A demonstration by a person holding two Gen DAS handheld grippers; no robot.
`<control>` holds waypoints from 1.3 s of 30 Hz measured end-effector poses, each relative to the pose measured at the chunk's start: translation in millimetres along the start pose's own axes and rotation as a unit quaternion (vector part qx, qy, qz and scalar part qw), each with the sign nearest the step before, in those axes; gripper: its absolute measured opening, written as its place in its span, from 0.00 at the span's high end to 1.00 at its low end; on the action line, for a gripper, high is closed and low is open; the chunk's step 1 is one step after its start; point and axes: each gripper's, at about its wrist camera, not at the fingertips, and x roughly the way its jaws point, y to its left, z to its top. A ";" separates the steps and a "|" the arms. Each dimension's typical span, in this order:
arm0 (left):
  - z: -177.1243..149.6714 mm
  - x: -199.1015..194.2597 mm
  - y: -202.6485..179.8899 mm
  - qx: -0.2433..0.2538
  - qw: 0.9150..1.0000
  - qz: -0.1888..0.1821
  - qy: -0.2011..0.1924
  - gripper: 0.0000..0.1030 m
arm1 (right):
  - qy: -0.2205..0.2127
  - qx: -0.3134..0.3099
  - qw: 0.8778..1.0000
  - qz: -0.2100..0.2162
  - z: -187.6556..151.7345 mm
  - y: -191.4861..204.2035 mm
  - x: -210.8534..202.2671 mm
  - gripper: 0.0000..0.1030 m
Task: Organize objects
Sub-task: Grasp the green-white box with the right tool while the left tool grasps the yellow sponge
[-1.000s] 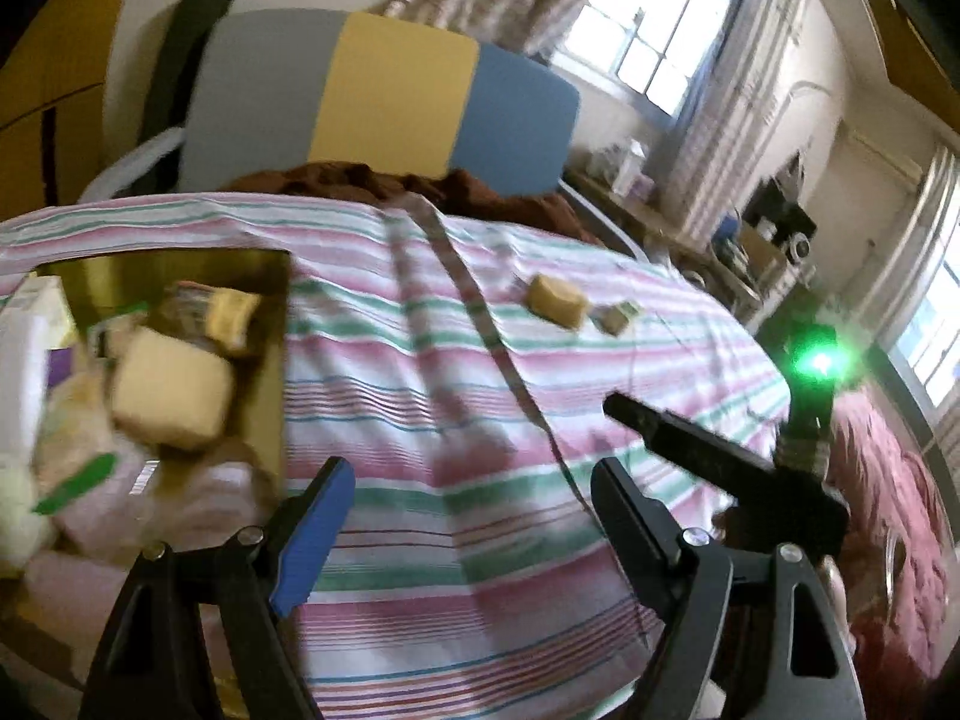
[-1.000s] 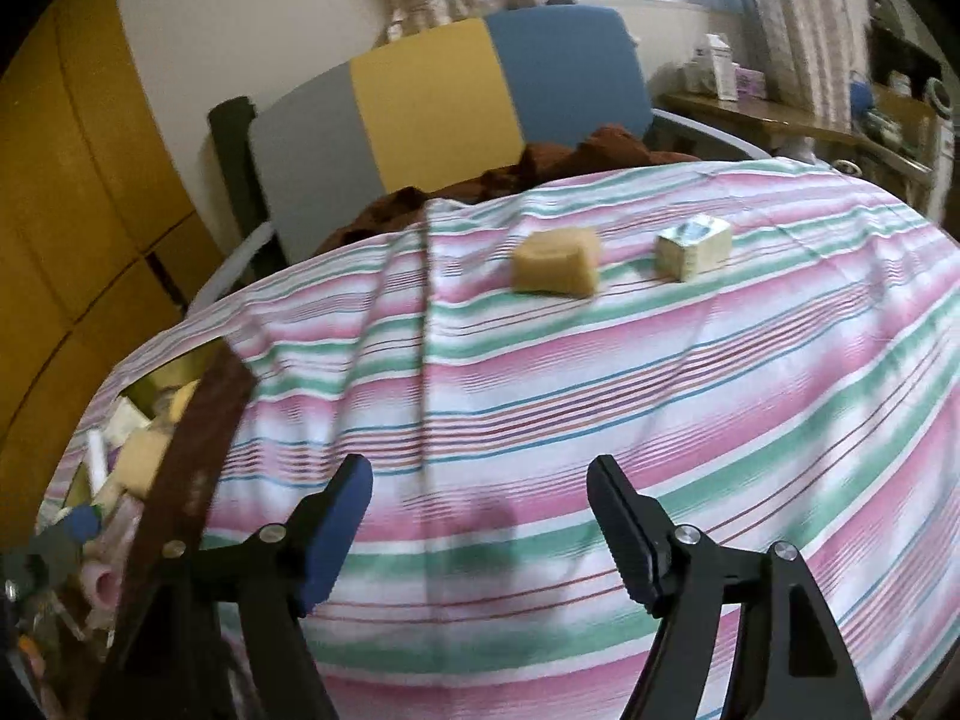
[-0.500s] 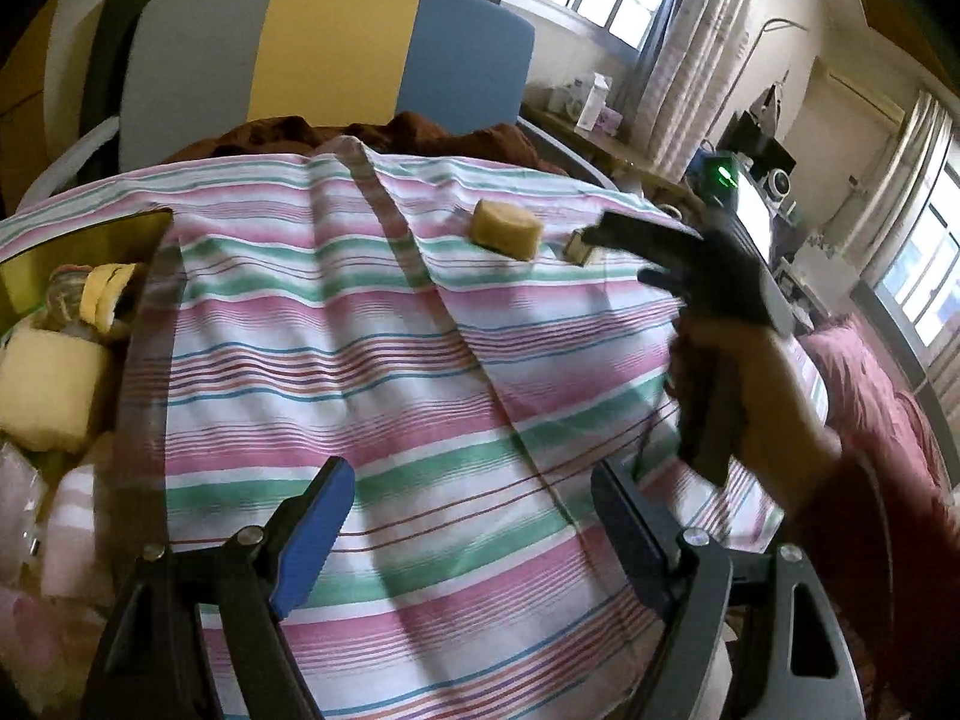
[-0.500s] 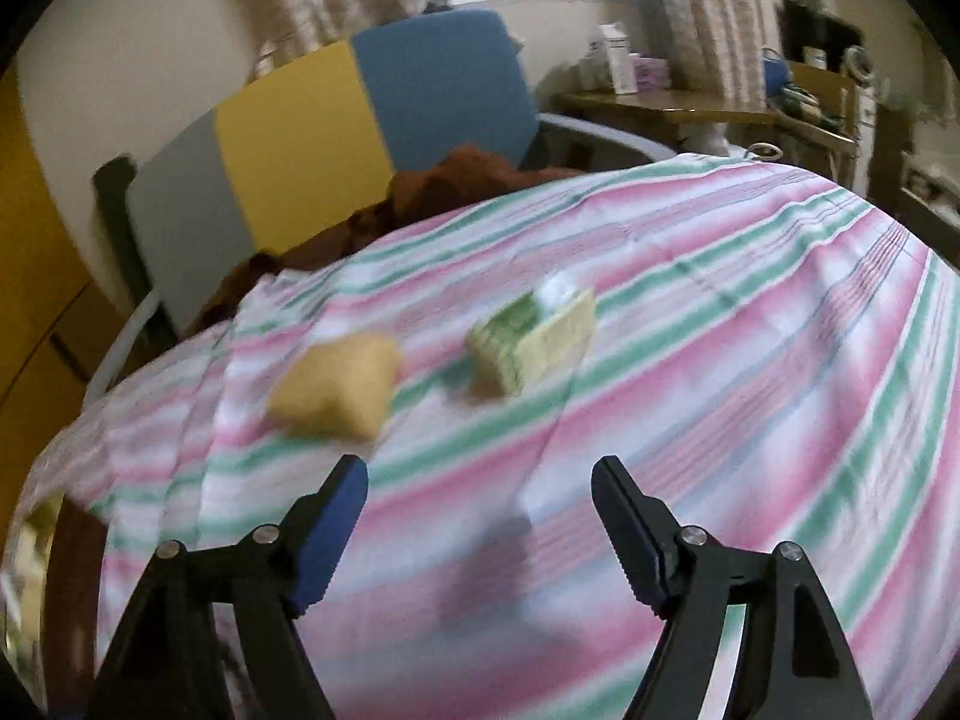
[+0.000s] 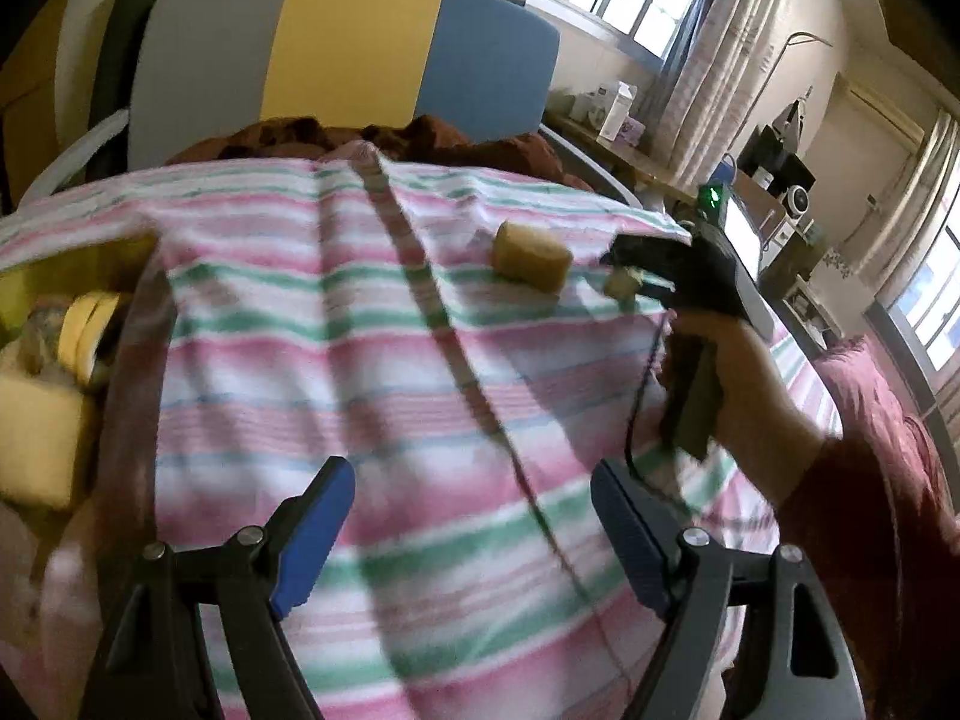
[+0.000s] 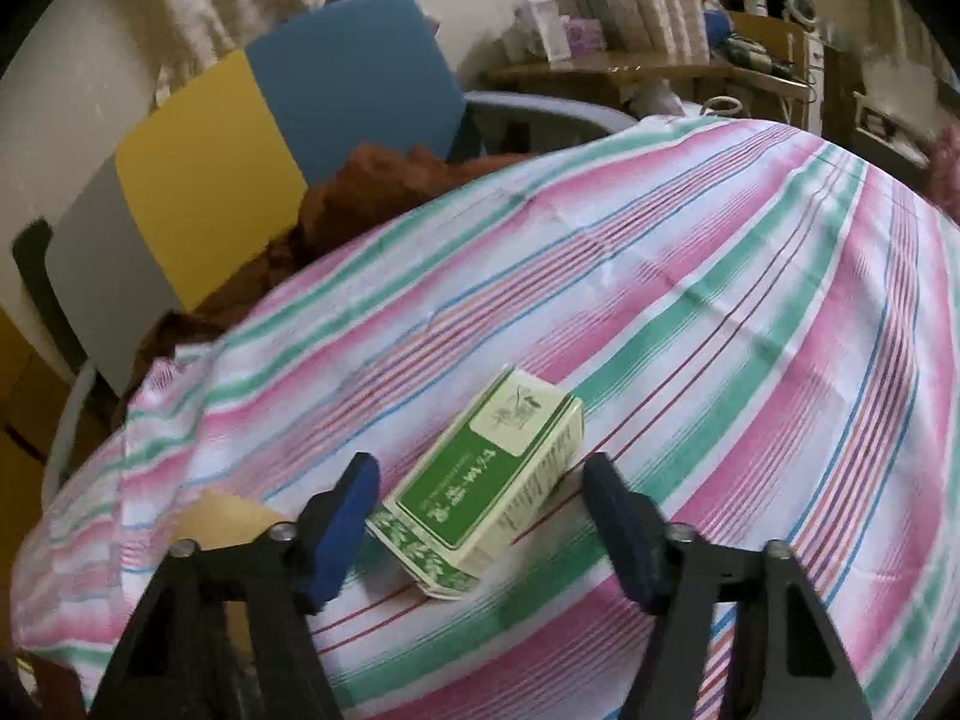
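- Right gripper: having closed in on the green-and-white box since half a second ago, when the box was lying well ahead of it; its jaws are now standing wide on either side of the box, not pressing it, the blue left pad sitting just beside the box's near corner
- Green-and-white box: lying flat on the striped cloth, turned at a slant, green panel with pale lettering facing up, cream side carrying small print, leafy pattern along the near end; in the left wrist view only a small cream corner is showing between the right gripper's fingers
- Tan block: resting on the cloth just left of the right gripper in the left wrist view; in the right wrist view it has slid from mid-frame to the lower left, now partly hidden behind the left finger
- Left gripper: hovering above the cloth with jaws wide and nothing between them, much as half a second ago
- Bin of mixed items: sitting at the cloth's left edge, a yellow block lying in it, blurred
- Headboard: grey, yellow and blue panels standing behind the bed
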 end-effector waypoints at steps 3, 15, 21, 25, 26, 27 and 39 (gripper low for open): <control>19.2 14.7 -12.4 0.009 1.000 0.004 -0.009 0.20 | 0.004 -0.016 1.000 0.012 -3.7 -5.4 -6.8 0.61; 100.5 126.8 -59.9 0.048 0.998 0.034 0.010 0.20 | -0.005 -0.030 0.999 0.035 -35.1 -32.9 -37.8 0.69; 121.9 174.6 -77.3 0.100 0.993 0.066 0.017 0.20 | -0.012 -0.041 0.999 0.025 -36.0 -30.7 -35.9 0.69; 120.3 193.8 -77.8 0.131 0.986 0.098 0.023 0.20 | -0.015 -0.037 0.999 0.031 -36.9 -33.2 -36.3 0.68; 118.9 197.5 -72.9 0.124 0.987 0.096 0.029 0.21 | -0.015 -0.037 0.999 0.032 -37.0 -33.7 -36.2 0.68; 118.3 197.6 -68.9 0.117 0.989 0.090 0.028 0.22 | -0.016 -0.037 0.999 0.032 -37.1 -33.6 -36.2 0.68; 109.0 165.3 -69.9 0.122 0.989 0.072 -0.047 0.42 | -0.024 -0.068 0.997 -0.003 -39.8 -20.8 -36.6 0.69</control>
